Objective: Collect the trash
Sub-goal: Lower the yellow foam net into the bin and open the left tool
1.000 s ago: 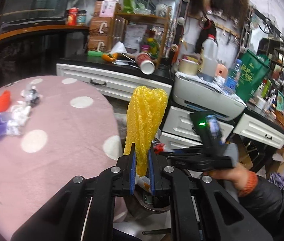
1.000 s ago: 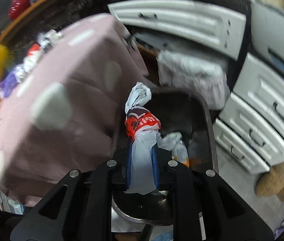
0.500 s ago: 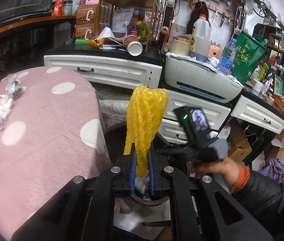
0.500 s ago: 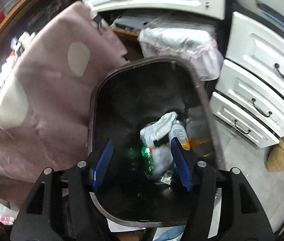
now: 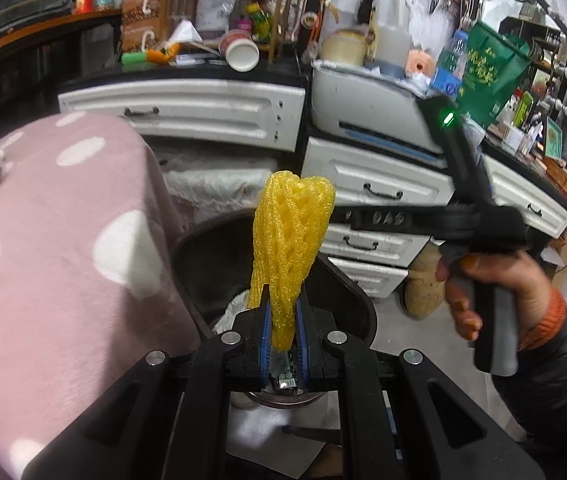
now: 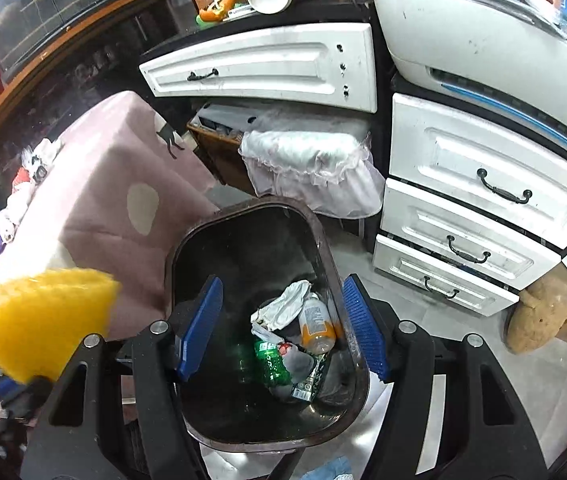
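Observation:
My left gripper [image 5: 283, 340] is shut on a yellow foam net [image 5: 289, 240] that stands up between its blue pads, held over the near rim of a dark trash bin [image 5: 211, 264]. The net also shows blurred at the left of the right wrist view [image 6: 39, 316]. My right gripper [image 6: 279, 328] is open and empty above the bin [image 6: 251, 240]. Inside the bin lie a white wrapper [image 6: 283, 308], an orange bottle [image 6: 317, 326] and a green bottle [image 6: 271, 362]. More trash [image 6: 23, 196] lies on the pink dotted table [image 6: 115, 192].
White drawers [image 6: 467, 216] and a printer [image 6: 483, 48] stand right of the bin. A stool with a frilled white cover [image 6: 311, 168] stands behind it. A cluttered black counter [image 5: 203, 64] runs along the back. A brown lump [image 6: 539, 316] lies on the floor.
My right gripper opened and dropped the white and red wrapper into the bin. My left gripper moved right with the yellow net, from over the table to over the bin.

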The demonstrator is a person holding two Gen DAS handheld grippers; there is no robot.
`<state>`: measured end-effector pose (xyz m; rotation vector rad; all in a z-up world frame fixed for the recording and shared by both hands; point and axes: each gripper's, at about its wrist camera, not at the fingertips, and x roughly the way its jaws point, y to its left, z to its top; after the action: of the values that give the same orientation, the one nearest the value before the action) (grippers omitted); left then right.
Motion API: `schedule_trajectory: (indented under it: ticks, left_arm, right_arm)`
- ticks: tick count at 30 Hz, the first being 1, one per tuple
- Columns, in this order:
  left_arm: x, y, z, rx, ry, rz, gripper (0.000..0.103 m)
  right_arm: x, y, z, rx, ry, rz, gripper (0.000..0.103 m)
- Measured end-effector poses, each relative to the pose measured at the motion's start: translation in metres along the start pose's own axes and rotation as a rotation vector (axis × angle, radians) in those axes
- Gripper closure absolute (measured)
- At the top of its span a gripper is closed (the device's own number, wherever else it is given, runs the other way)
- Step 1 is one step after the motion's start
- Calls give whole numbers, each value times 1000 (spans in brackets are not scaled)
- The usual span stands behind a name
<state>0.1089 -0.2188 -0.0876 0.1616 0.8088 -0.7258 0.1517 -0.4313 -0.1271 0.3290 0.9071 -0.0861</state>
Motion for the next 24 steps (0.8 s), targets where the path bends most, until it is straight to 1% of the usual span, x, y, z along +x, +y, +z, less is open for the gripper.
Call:
schedule_trajectory:
  ticks: [9,18,20,21,22,23,24]
  left_arm:
    - [54,-2,0,48,117,21,92]
    - [87,-14,-2,100,175,42,92]
    - [92,-16,-3,115,185,58,88]
    - [96,-16,-3,121,195,68,78]
    - [98,-16,-3,122,200,76,58]
    - [99,-15,-4,119,200,87,46]
    - [100,-14,-2,116,195,84,31]
  right_arm:
    - [-8,3,1,-10,-20,0,40]
    - [-14,-3,3,15,-34,1,40]
    - [-13,-4,3,20,-32,5,40]
    - [-13,-4,2,21,-33,5,40]
    - [-13,-4,2,20,-33,4,40]
    - [-13,-3,2,20,-34,5,40]
    - [-14,-3,3,20,-35,7,40]
